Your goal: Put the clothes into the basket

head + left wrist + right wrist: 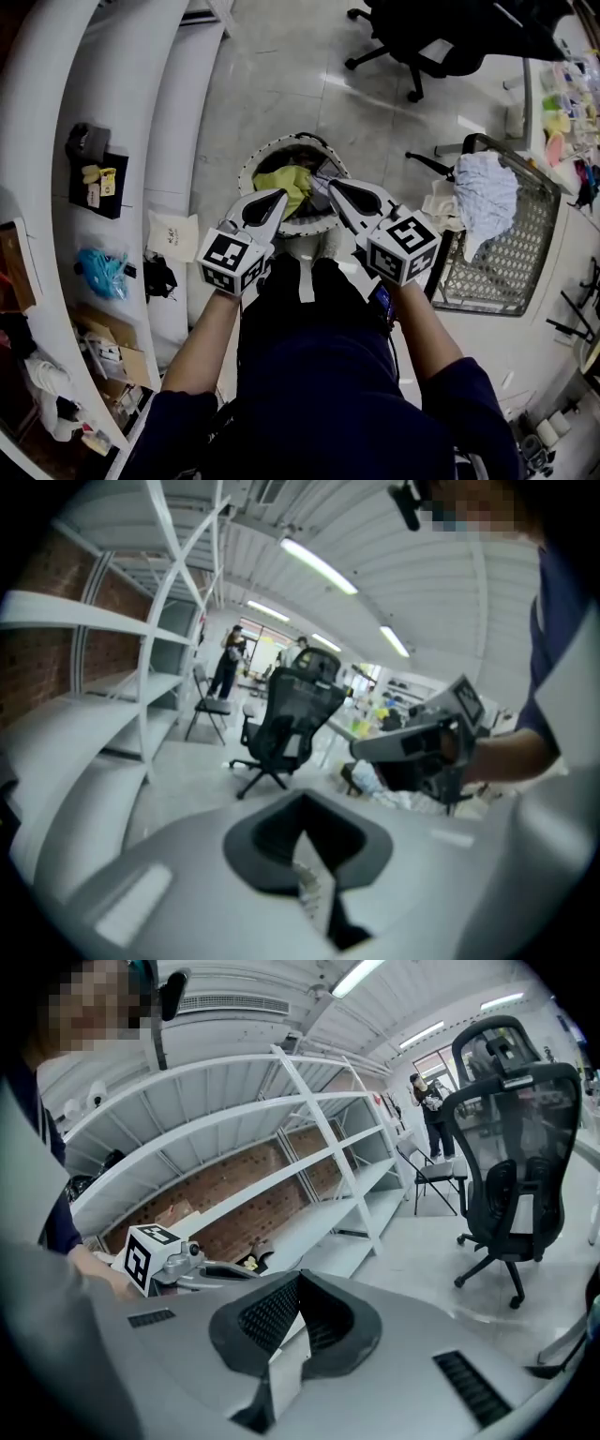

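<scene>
Biggest thing first: white shelving rack [141, 141] runs down the left side, not part of the job. Office chair [422, 37] is far, also irrelevant.

Right side: wire mesh cart [525, 253]. A white cloth [487, 192] is draped over its near-left rim, with a cream cloth [441, 202] hanging just beside it. Neither is in the round basket, so I count both as pending.

Centre, on the floor just ahead of the person's feet: round basket [272, 148], which I take as the target. A yellow-green garment [286, 180] is already lying inside, with some other fabric around it, though I can't tell how many pcs. So at least one item is done.

Grippers: left gripper [284, 193] and right gripper [331, 184] both hang above the basket, side by side, tips pointing at it. The left gripper view shows its jaws fully together w/ nothing between. The right gripper view shows the same, pads meeting at the tip, empty. No cloth hangs from either one.

My read: mid-task, btwn items. Drop into the basket looks complete, and both hands are free. Left to do: the two cloths on the cart, approx. Probably the white one next, since it's bigger and draped loose, so an easy pinch. Can't see whether anything else sits deeper in the cart.
</scene>
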{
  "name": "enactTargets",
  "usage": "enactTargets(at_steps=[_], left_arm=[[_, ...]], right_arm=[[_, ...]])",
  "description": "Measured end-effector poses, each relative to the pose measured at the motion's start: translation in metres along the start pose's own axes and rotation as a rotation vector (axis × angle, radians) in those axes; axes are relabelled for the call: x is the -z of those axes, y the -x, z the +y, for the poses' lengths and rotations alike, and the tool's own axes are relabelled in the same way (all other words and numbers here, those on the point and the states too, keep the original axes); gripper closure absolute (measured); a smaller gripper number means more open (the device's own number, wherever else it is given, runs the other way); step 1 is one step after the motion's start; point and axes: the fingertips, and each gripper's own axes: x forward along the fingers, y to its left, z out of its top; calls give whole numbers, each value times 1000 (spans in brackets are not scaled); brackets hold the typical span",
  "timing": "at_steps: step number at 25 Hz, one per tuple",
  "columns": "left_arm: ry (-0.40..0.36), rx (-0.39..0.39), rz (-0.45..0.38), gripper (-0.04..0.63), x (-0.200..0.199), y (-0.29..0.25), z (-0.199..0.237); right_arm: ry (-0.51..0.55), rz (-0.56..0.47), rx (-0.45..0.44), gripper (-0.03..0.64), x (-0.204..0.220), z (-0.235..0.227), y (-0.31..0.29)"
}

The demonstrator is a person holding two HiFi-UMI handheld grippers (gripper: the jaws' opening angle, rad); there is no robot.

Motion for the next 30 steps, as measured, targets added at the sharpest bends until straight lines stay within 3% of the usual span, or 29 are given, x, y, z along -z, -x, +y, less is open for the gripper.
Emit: enactTargets(at_steps=[17, 30], left_arm=[[-99, 15, -140, 594, -75, 56, -68], [-173, -17, -214, 594, -116, 81, -80]], right_arm=[[115, -99, -69, 611, -49, 51, 64], [186, -146, -98, 611, -73, 70, 87]])
